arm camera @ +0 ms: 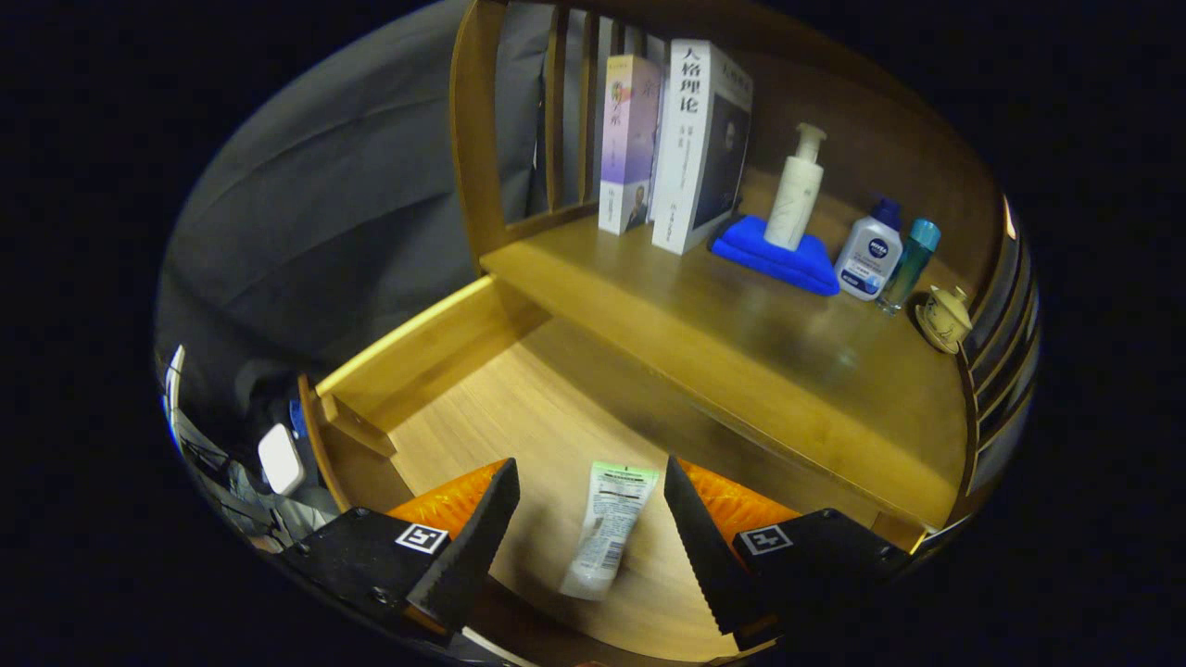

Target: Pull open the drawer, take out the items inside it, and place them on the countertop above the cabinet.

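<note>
The wooden drawer [435, 352] is pulled open below the cabinet's countertop [741, 343]. A white squeeze tube [607, 528] with a green end lies flat on the drawer's floor. My gripper [591, 482] hangs over the drawer, open, with the tube lying between its two fingers and below them. Neither finger touches the tube.
On the countertop stand two books [676, 139], a white pump bottle [795, 190] on a folded blue cloth [778, 255], a white bottle with a blue cap [869, 252], a teal bottle [910, 259] and a small lidded cup [945, 317]. Slatted wooden sides flank the shelf.
</note>
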